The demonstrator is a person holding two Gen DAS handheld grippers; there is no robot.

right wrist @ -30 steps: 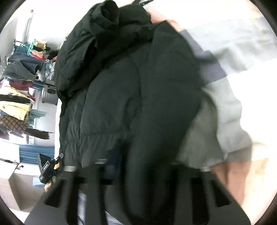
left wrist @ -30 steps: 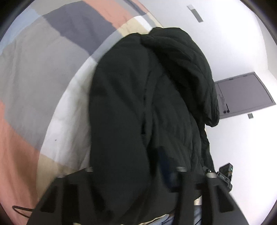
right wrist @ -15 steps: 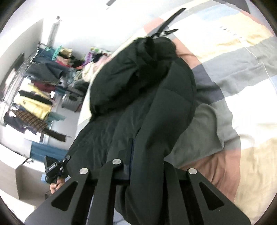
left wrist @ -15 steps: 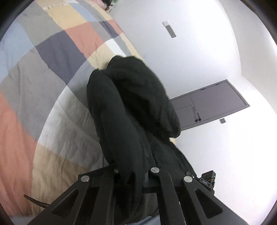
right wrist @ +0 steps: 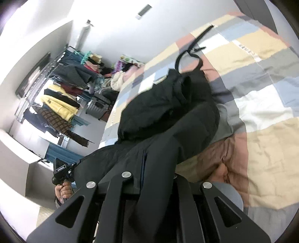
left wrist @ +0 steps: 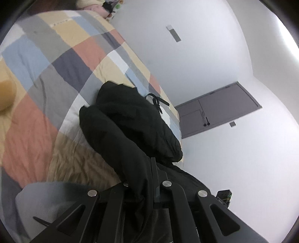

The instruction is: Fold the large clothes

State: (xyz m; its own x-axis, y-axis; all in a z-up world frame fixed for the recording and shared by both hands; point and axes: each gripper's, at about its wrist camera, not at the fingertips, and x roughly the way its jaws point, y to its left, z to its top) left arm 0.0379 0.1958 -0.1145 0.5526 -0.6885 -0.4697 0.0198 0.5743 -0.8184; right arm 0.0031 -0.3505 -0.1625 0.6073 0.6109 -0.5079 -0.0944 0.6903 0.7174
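A large black padded jacket (left wrist: pixel 130 127) with a hood hangs from both grippers over a patchwork bed quilt (left wrist: pixel 56 74). My left gripper (left wrist: pixel 147 179) is shut on a fold of the jacket's edge, the fabric running down between its fingers. My right gripper (right wrist: pixel 149 168) is shut on another part of the jacket (right wrist: pixel 168 112) edge in the same way. The hood end rests on the quilt (right wrist: pixel 261 93), the near end is lifted. The other gripper shows at the side of each view, in the left wrist view (left wrist: pixel 223 196) and in the right wrist view (right wrist: pixel 61 170).
A black clothes hanger (right wrist: pixel 192 50) lies on the quilt beyond the hood. A rack of hanging clothes (right wrist: pixel 56 97) and a suitcase (right wrist: pixel 98 106) stand past the bed's left side. A grey door (left wrist: pixel 214 114) is in the white wall. A pillow pile (left wrist: pixel 101 9) lies at the bed's far end.
Both grippers have pulled back and up with the jacket. The jacket has drawn out longer and narrower, and more of the quilt and room shows around it.
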